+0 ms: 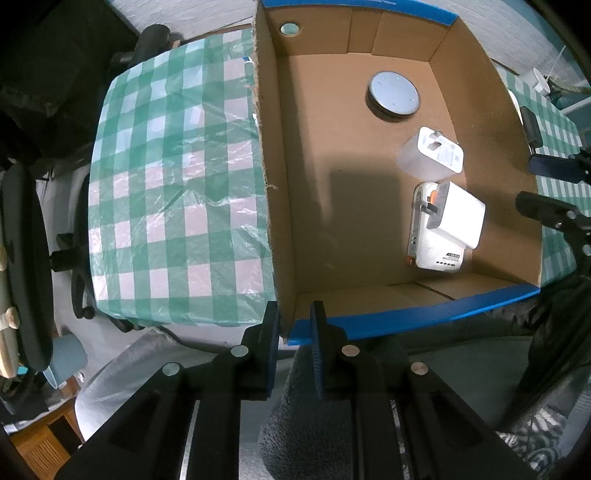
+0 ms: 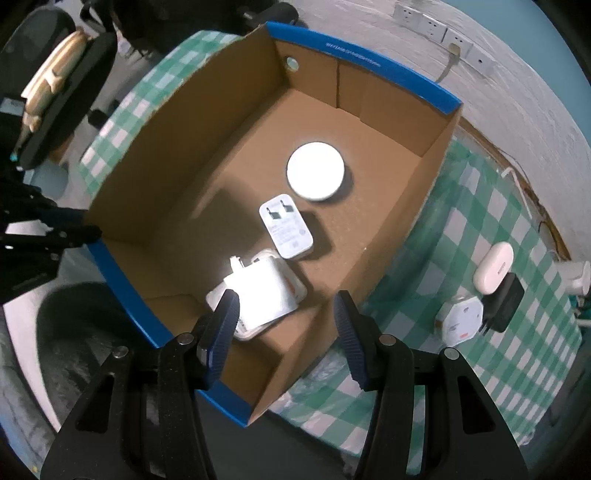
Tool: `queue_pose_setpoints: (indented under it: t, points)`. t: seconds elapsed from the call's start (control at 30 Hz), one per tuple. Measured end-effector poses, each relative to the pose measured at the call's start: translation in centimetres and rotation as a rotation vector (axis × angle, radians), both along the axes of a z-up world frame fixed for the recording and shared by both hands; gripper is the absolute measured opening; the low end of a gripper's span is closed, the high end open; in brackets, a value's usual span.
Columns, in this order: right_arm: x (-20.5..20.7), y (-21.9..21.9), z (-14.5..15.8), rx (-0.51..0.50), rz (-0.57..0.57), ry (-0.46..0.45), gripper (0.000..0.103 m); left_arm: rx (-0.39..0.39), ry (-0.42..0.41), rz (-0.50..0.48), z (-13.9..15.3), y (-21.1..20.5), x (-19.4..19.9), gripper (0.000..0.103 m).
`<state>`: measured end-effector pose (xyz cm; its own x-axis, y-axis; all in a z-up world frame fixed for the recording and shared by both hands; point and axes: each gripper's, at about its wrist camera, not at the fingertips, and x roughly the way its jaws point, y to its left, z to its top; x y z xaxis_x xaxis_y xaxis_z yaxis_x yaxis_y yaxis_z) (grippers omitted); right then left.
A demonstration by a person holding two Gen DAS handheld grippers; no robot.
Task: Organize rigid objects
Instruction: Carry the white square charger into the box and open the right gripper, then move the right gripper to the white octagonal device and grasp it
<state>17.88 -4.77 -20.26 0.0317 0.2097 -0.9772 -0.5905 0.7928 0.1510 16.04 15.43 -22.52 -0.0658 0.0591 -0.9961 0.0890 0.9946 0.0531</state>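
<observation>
An open cardboard box (image 1: 280, 184) with a blue rim stands on the checked table. Inside it lie a round white disc (image 1: 393, 92), a white plug adapter (image 1: 432, 155), and a white charger (image 1: 458, 214) resting on a white power bank (image 1: 424, 251) with orange trim. My left gripper (image 1: 295, 325) points straight down and is shut on the box's near left corner, the wall pinched between its blue pads. My right gripper (image 2: 287, 301) hovers open over the box, above the charger (image 2: 266, 288), with nothing between its fingers.
A green-checked cloth (image 1: 177, 184) covers the table. Right of the box lie a white oval case (image 2: 495, 267), a black adapter (image 2: 504, 306) and a white hexagonal plug (image 2: 460, 319). A dark office chair (image 1: 22, 258) stands at the left. Wall sockets (image 2: 432, 24) are behind.
</observation>
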Motion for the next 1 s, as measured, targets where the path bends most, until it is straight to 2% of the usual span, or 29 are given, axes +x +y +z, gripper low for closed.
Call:
queue_pose_setpoints:
  t: [0.27, 0.4, 0.5, 0.7, 1.0]
  points:
    - [0.9, -2.4, 2.2, 0.014, -0.048, -0.034, 0.053, 0.0, 0.0, -0.004, -0.3, 0.2, 0.0, 0.015]
    - [1.6, -4.1, 2.6, -0.007, -0.081, -0.068, 0.066, -0.001, -0.003, -0.003, -0.4, 0.0, -0.1, 0.015]
    - [2.5, -5.9, 2.4, -0.007, -0.115, -0.062, 0.066, -0.001, -0.001, -0.003, -0.3, 0.0, -0.2, 0.015]
    - [4.8, -10.1, 0.6, -0.027, -0.174, -0.052, 0.068, -0.001, -0.003, -0.003, -0.3, -0.1, -0.3, 0.015]
    - [7.0, -14.1, -3.5, -0.012, -0.154, -0.02, 0.068, 0.001, 0.001, -0.005, -0.4, -0.1, -0.4, 0.015]
